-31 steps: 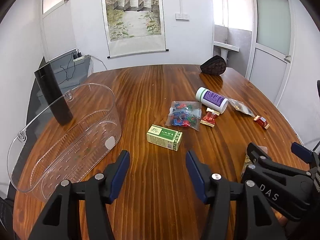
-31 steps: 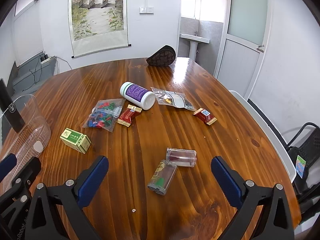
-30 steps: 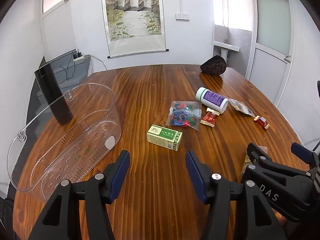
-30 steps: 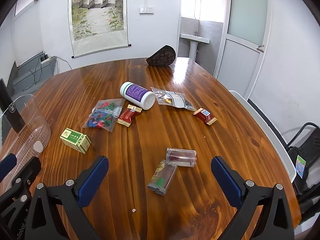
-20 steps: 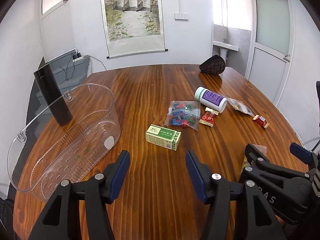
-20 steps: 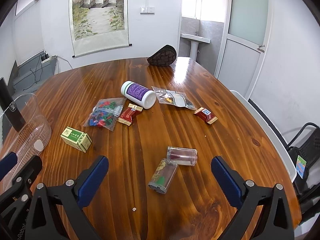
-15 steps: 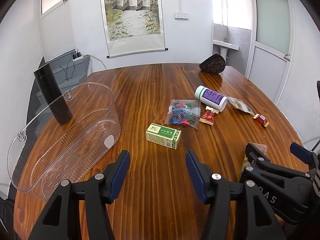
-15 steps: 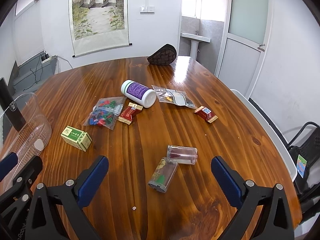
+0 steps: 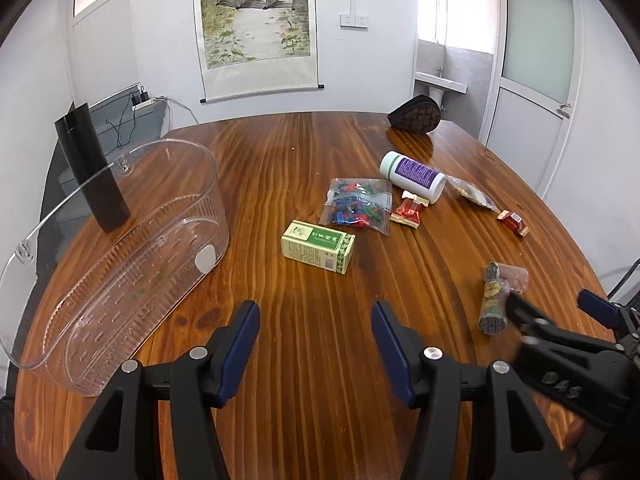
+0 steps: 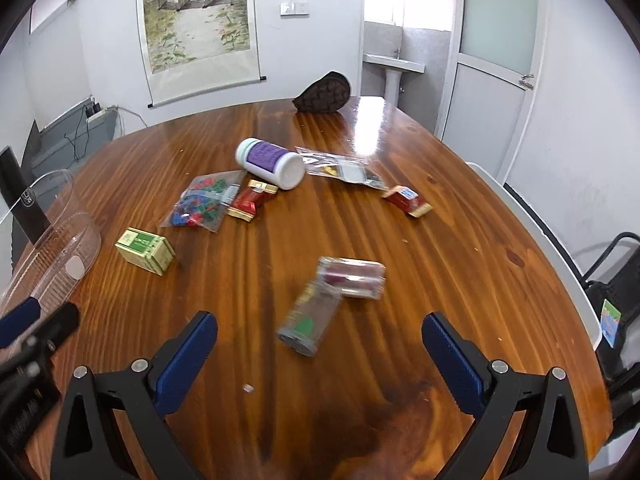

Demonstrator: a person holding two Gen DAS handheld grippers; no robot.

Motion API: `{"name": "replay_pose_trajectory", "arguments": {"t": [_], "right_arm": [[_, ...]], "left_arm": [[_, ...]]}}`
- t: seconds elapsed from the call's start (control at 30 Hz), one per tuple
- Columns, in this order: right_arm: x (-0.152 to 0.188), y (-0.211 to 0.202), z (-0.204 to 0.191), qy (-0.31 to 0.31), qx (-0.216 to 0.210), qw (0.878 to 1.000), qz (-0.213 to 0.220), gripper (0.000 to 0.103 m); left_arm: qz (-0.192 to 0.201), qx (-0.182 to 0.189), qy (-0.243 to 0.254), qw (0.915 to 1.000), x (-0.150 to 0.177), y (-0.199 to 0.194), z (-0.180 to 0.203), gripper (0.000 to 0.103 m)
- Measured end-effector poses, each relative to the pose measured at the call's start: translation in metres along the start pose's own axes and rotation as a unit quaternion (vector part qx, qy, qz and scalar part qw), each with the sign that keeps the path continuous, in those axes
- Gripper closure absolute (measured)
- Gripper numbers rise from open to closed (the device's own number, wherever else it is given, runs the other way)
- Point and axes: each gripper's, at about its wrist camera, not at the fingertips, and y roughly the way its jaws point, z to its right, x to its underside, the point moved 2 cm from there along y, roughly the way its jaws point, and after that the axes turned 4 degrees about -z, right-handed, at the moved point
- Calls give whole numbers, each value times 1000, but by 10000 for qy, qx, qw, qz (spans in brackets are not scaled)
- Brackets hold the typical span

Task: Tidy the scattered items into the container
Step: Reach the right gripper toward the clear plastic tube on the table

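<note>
A clear plastic container [image 9: 120,260] lies empty at the table's left; it also shows in the right wrist view [image 10: 52,256]. Scattered on the wood table are a green box [image 9: 318,247], a bag of coloured clips [image 9: 358,205], a white bottle with purple label [image 9: 412,175], a red candy [image 9: 408,212], a clear flat bag [image 9: 472,196], a small red packet [image 9: 513,222] and two small jars [image 10: 308,318] [image 10: 352,276]. My left gripper [image 9: 314,344] is open and empty, short of the green box. My right gripper [image 10: 320,356] is open and empty, just short of the two jars.
A black upright stand [image 9: 92,168] sits behind the container. A dark brown pouch [image 9: 416,119] lies at the table's far end. A black chair [image 10: 616,280] stands past the table's right edge.
My right gripper has moved forward and lower toward the two jars, which look larger and blurred. My left gripper has shifted only slightly.
</note>
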Motion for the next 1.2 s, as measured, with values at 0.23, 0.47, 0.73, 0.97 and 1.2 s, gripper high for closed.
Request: {"name": "replay_pose_trajectory", "arguments": {"t": [0.23,0.47,0.73,0.97,1.2], "right_arm": [[22,-6,51,258,-74,9996,80,5],[14,9,54,266,-454,9984,-184,25],[-7,34,57,-126,-875,9953,-402,43],[-27,49,51,-1700,-1302,9755,-508,43],[-43,73,27,-3302,-1804,9199,-1100,43]], "left_arm": [[-243,393,-142,9988,13,12,-15,44],[-369,666,-216,9969,18,19,-16,44],[-427,1102,-31,9930,24,17,-5,44],[-482,1568,43,9864,28,12,9,44],[-399,1880,169,9812,28,5,33,43]]}}
